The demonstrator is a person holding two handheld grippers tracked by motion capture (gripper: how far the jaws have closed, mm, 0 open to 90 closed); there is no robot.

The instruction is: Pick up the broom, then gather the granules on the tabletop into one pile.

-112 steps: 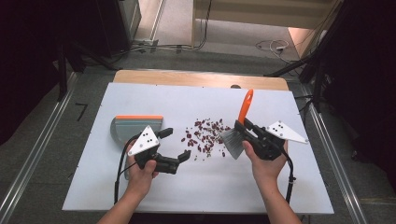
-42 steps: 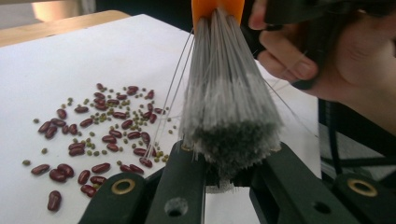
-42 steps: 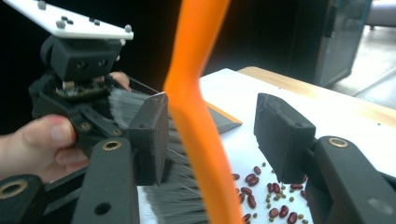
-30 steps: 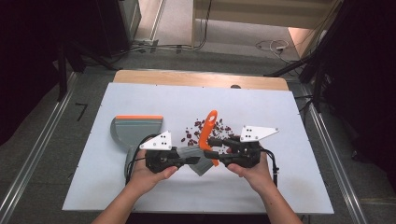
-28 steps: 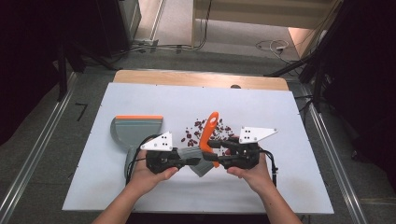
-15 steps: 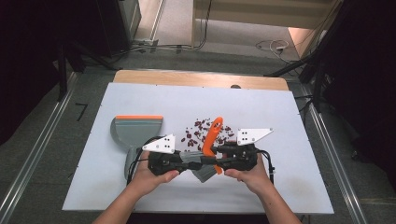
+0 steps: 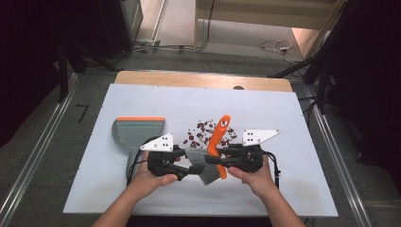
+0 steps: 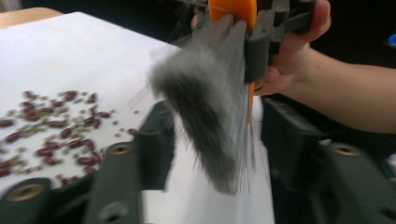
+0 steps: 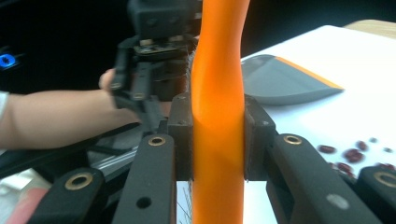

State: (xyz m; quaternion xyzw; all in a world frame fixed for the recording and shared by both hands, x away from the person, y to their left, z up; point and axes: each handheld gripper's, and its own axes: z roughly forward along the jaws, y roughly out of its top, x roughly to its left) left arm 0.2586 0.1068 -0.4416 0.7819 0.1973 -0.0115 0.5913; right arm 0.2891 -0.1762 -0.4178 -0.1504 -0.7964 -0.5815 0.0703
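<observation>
White desk (image 7: pixel 142 101) at frame centre: with the brush (image 7: pixel 216 142) clenched in the right tongs (image 7: pixel 221 160) and the left tongs (image 7: pixel 185 171), just opened, released around its bristles, the beans (image 7: pixel 204 132) should be swept steadily toward the dustpan (image 7: pixel 137 132).

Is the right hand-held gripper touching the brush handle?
Touching. In the right gripper view, both pads of the right hand-held gripper press against the orange brush handle.

Table (image 7: pixel 142 101) evenly lit w/ dark surroundings, brush bristles (image 8: pixel 205 107) motion-blurred (left gripper view), close jaws soft.

High view overhead, facing forward; gripper views close, facing each other, sharing brush (image 7: pixel 213 156).
</observation>
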